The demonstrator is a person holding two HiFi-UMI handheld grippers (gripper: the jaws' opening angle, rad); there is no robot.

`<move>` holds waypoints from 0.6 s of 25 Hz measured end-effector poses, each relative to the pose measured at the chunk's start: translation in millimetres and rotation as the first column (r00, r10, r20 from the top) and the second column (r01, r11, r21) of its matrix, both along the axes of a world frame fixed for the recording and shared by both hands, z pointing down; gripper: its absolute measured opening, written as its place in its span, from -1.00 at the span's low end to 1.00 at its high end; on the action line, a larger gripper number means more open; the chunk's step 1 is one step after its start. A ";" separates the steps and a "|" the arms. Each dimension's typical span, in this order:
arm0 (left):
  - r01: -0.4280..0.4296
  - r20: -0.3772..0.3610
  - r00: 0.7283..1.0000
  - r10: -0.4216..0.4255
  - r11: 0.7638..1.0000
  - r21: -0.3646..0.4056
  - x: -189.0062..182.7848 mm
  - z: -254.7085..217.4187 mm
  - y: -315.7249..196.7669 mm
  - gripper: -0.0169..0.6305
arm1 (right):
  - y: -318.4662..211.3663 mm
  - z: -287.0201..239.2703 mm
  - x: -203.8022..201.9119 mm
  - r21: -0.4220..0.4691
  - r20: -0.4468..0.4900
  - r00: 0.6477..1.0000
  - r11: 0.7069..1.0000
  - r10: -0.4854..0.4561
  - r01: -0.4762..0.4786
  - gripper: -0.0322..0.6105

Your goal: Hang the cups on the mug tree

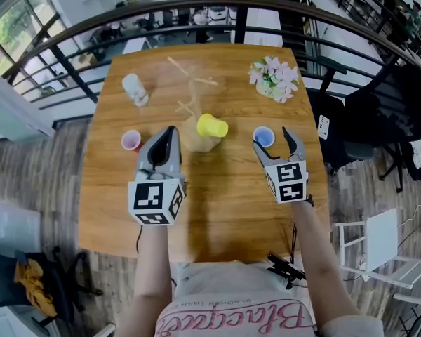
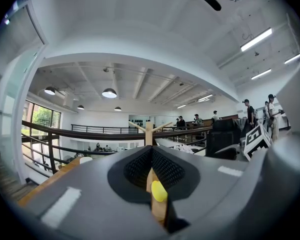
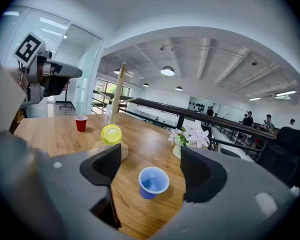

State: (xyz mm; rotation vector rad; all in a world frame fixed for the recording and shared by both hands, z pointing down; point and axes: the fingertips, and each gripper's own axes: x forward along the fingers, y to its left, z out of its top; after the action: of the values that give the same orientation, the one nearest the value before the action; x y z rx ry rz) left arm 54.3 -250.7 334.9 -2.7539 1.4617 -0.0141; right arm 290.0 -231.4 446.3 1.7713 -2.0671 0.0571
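Observation:
A wooden mug tree (image 1: pixel 195 107) stands mid-table with a yellow cup (image 1: pixel 212 126) hanging on a low peg. A blue cup (image 1: pixel 264 137) stands upright to its right, a red cup (image 1: pixel 131 141) to its left. My left gripper (image 1: pixel 170 135) is shut and empty, just left of the tree's base. In the left gripper view the mug tree (image 2: pixel 149 131) and yellow cup (image 2: pixel 158 191) show past the closed jaws. My right gripper (image 3: pixel 152 166) is open; the blue cup (image 3: pixel 153 182) stands just ahead, between its jaws and untouched. The yellow cup (image 3: pixel 111 133) and red cup (image 3: pixel 80 123) lie further left.
A pale translucent cup (image 1: pixel 135 88) stands at the table's back left. A pot of pink-white flowers (image 1: pixel 274 78) is at the back right. A curved railing (image 1: pixel 217 9) runs beyond the table's far edge. Chairs stand right of the table.

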 end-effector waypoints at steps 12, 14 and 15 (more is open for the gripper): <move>0.025 0.067 0.998 -0.020 0.997 -0.067 12.6 30.0 -2.6 -0.91 | -8.1 52.4 15.7 -0.074 0.087 0.996 0.997 0.018 -0.011 0.26; 0.023 0.079 0.997 -0.017 0.997 -0.080 16.0 36.5 -3.6 -0.91 | -10.0 64.2 19.1 -0.094 0.101 0.995 0.995 0.023 -0.014 0.26; 0.022 0.083 0.996 -0.014 0.996 -0.088 18.2 40.3 -3.7 -0.91 | -10.3 70.8 21.4 -0.106 0.104 0.994 0.994 0.026 -0.015 0.26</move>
State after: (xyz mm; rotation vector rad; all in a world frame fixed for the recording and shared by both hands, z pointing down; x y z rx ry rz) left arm 72.5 -254.4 375.1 -2.7716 1.5005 -0.1958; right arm 311.4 -241.7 517.1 1.7603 -2.0775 0.2669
